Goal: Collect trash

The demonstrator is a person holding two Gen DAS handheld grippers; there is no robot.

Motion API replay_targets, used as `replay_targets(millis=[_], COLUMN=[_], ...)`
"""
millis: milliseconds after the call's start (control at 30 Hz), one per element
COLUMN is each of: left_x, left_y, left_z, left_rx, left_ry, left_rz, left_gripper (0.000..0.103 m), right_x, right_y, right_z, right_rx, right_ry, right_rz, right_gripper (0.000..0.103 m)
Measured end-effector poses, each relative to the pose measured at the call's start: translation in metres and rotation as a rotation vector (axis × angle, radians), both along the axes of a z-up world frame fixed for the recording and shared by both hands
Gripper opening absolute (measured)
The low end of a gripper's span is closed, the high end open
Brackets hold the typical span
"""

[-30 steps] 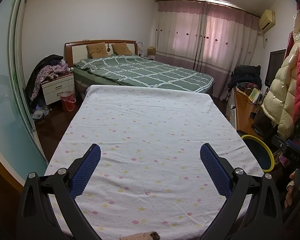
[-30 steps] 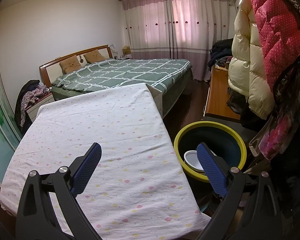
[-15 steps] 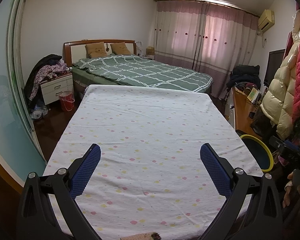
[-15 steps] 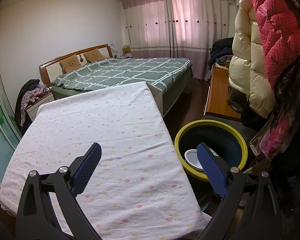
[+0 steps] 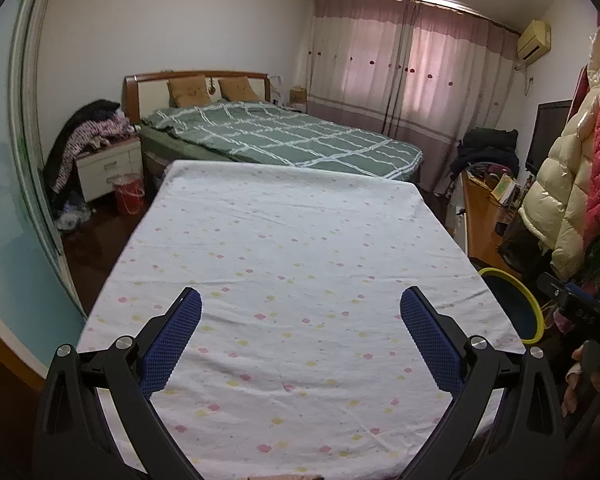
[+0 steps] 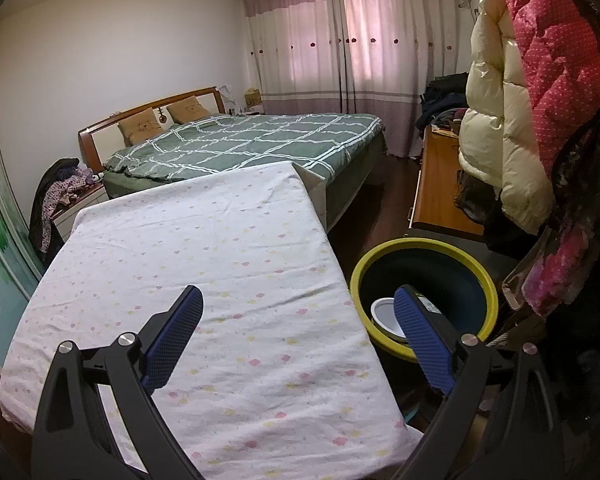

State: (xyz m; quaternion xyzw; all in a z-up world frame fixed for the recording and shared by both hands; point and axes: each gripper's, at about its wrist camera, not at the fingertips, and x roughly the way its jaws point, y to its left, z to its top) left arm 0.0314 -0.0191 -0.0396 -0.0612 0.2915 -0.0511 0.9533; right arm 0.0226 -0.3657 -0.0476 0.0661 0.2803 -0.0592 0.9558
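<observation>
Bin [image 6: 424, 252], yellow-rimmed, stands just right of the table [image 6: 204, 248]; white tub [image 6: 384, 314] lies inside. I see no loose trash on the sheet. Left tool [image 5: 300, 314] and right tool [image 6: 298, 312] both wide, nothing held. My read: search phase; next, find a piece of trash w/ either cam.

We record the mattress [image 6: 204, 264] as landmark. Behind it stands the bed [image 6: 256, 148]. To its right, just beside its edge, sits the bin [image 6: 424, 248], with a bowl [image 6: 382, 312] inside. The nightstand [image 5: 108, 168] stands behind-left.
</observation>
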Motion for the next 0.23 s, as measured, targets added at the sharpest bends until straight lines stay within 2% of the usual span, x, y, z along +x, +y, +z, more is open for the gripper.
replay_targets(millis=[100, 233], left_x=[0.031, 0.099], left_y=[0.004, 0.017], left_z=[-0.009, -0.035], left_rx=[0.017, 0.065], left_ry=[0.041, 0.122], left_rz=[0.010, 0.053], left_gripper=[0.098, 0.098], right_x=[0.021, 0.072], right_y=[-0.002, 0.011], right_z=[-0.001, -0.013], right_rx=[0.044, 0.045], right_ry=[0.004, 0.081], right_rz=[0.030, 0.096], right_gripper=[0.096, 0.096])
